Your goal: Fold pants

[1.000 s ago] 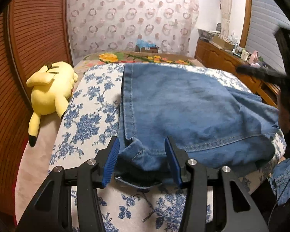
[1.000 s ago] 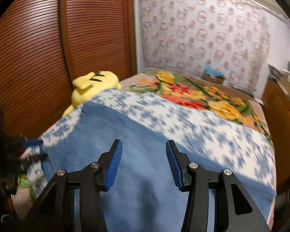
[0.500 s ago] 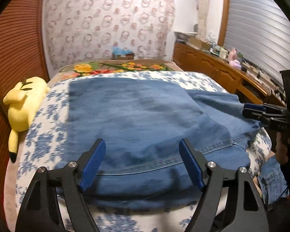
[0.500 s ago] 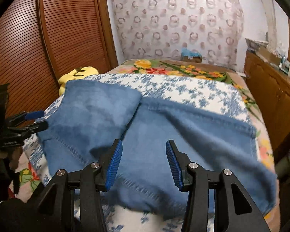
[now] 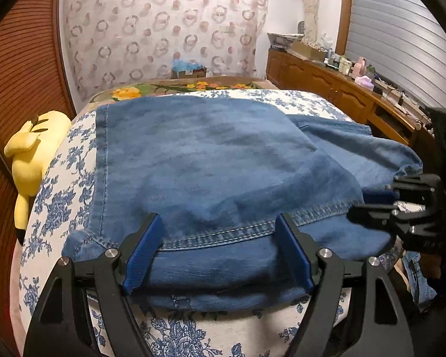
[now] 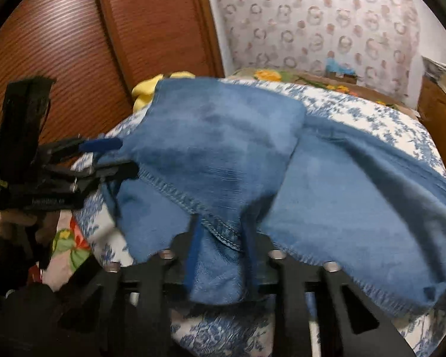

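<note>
right gripper [image 6: 223, 250]: jaws closing, a bunched fold of the blue denim pants [image 6: 223, 148] between the two blue pads, stitched hem running across just ahead of them; pads close in on the cloth, seemingly pressing it, though blur hides the contact itself; beyond the tips, the folded upper layer spread flat, a second stretch of the pants trailing off to the right of the fingers and drooping over the near edge of the bed [image 6: 356, 110]; far left of the fingers, the other gripper held in a hand [image 6: 12, 223], its blue pad reaching the corner of the cloth; behind that, brown slatted doors [image 6: 74, 44].

left gripper [image 5: 218, 253]: jaws wide apart, nothing pinched; pads standing over the near edge of the pants [image 5: 208, 163], one to each side of a stretch of double-stitched hem, cloth lying between them untouched as far as can be told; ahead of the tips, the folded panel flat on the blue-flowered bedspread [image 5: 59, 202]; right of the fingers, the right gripper [image 5: 371, 205] at the side edge of the pants; left of the fingers, well apart, a yellow plush toy [image 5: 29, 154] on the edge of the bed against the doors; far ahead, a patterned curtain [image 5: 163, 29]; far right, a wooden sideboard [image 5: 327, 83] with small clutter on top.
</note>
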Available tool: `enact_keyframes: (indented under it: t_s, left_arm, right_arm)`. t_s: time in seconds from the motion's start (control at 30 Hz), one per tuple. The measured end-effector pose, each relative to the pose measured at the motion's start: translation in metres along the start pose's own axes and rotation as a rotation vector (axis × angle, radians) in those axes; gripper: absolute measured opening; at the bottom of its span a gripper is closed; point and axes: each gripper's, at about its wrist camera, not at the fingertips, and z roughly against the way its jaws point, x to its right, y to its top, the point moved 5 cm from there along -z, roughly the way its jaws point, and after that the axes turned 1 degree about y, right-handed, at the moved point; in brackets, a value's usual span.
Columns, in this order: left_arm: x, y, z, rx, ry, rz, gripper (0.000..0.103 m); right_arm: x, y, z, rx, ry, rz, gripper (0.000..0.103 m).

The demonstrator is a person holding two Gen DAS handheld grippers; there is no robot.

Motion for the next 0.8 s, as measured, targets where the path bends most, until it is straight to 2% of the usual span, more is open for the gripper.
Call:
enact_keyframes:
  t_s: [0.13, 0.33, 0.47, 0.57, 0.8]
  left_arm:
    - [0.003, -0.002, 0.001, 0.001, -0.002, -0.001, 0.079]
    - [0.004, -0.004, -0.002, -0.004, -0.005, -0.005, 0.079]
    - [0.004, -0.009, -0.007, -0.025, 0.008, -0.013, 0.079]
    - [0.003, -0.013, -0.007, -0.028, 0.016, -0.015, 0.079]
    - [-0.004, -0.014, -0.01, -0.031, 0.025, -0.002, 0.079]
  right_arm:
    - [0.0, -0.015, 0.011, -0.042, 0.02, -0.015, 0.013]
    - [0.011, -0.028, 0.026, -0.061, 0.025, -0.015, 0.011]
    - [0.014, -0.013, 0.032, -0.03, 0.021, -0.028, 0.011]
    - [0.02, 0.002, 0.042, 0.016, 0.001, -0.031, 0.023]
    - [0.063, 0.045, 0.036, 0.086, -0.068, -0.076, 0.03]
